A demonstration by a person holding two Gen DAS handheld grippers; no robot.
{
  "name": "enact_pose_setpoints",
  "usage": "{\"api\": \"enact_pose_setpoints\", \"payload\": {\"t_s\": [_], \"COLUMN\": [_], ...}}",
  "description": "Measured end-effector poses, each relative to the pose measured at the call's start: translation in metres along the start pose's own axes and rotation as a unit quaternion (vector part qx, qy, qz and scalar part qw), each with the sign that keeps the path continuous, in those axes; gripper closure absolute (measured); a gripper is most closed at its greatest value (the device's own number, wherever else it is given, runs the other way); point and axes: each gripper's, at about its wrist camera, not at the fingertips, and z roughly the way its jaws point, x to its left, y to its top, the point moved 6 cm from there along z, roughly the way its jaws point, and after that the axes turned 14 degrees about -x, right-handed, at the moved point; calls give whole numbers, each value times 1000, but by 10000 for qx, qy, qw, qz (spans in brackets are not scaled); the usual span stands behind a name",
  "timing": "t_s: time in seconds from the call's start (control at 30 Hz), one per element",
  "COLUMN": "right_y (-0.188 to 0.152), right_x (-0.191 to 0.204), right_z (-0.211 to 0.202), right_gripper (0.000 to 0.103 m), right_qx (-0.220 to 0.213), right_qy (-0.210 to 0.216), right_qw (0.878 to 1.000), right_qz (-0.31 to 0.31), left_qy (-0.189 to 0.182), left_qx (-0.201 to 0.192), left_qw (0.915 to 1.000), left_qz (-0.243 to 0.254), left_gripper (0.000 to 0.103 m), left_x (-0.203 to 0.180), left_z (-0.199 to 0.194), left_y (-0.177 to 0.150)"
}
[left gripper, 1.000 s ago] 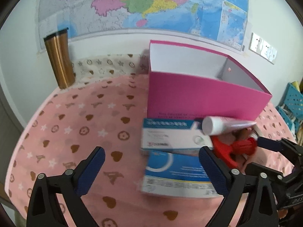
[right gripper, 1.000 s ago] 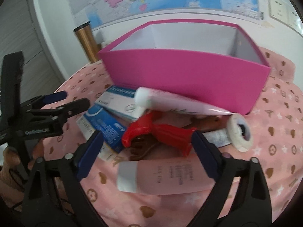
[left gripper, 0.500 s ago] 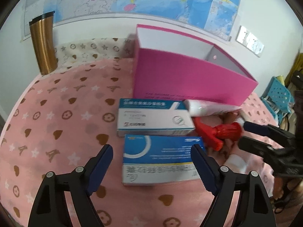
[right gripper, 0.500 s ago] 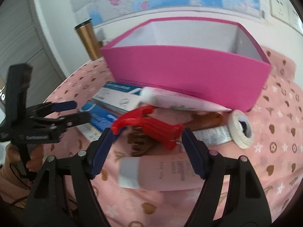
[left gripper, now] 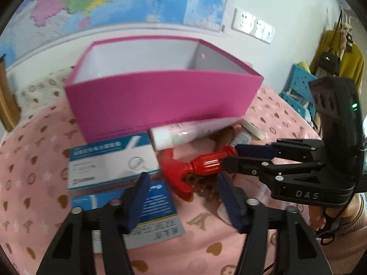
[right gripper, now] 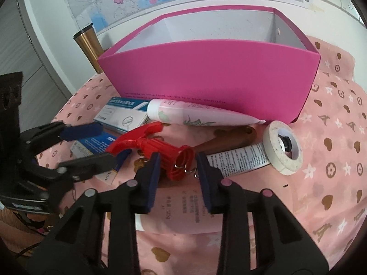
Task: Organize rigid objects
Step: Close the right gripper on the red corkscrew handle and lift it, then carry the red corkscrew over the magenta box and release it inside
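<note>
Right gripper (right gripper: 176,163): its jaws have just been closing from wide to narrow; the blue pads now sit on either side of the red handle's ribbed end, and in the left wrist view they pinch it.
Red handle tool (right gripper: 151,145): a red plastic piece with a curved T-shaped head and a ribbed grip, lying on the pile in front of the box; a second ago it lay free ahead of spread jaws.
Left gripper (left gripper: 183,197): jaws have also just been closing, now narrow; the left pad rests at the blue medicine box's edge, the right pad is beside the red head, and whether either presses on anything cannot be told. It has swung rightward, so the pink box now fills the middle of its view.
Blue medicine box (left gripper: 151,208): flat on the cloth, partly under the left pad.
White-and-blue carton (left gripper: 110,162): just behind it, against the pink box.
Pink box (right gripper: 215,78): open, upright, unmoved, nothing visible inside.
Pink tube (right gripper: 195,114): lying along the box's front wall.
Tape roll (right gripper: 283,147): on the cloth by the box's right corner.
Tablecloth (right gripper: 332,160): pink, patterned.
</note>
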Motion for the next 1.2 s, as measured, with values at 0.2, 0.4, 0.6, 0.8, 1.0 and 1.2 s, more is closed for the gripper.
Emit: {"api": "enact_pose_setpoints", "payload": {"t_s": [0.2,0.4,0.6,0.8,1.0,1.2], "right_y": [3,6,7,6,6,13], "right_x": [2,-3,-15,-18,-14,-5], "right_z": [0,1,-5,-6,-14,-31], "right_gripper": [80,84,94,94,93,93], "right_qx": [-93,-130,-179,-162,-215,-372], "right_qy": [88,110,166,213,301,391], "right_qw": [9998,9998,9997,9996,9993,9985], "right_qz": [-136,-114,24,80,43,-126], "left_qy": [-172,-185,-135,-125,-141,-189], "left_qx": [163,214,320,328,227,-22], "left_qw": [9997,9994,9991,9992,9993,9992], "left_qz": [-80,-178,-224,-211,-273,-353], "left_gripper": [58,57,55,56,57,57], "left_x": [1,-3,-6,-10,-14,-19], "left_z": [7,12,25,28,14,-5], "left_y": [-4,-3,-6,-5,-3,7]}}
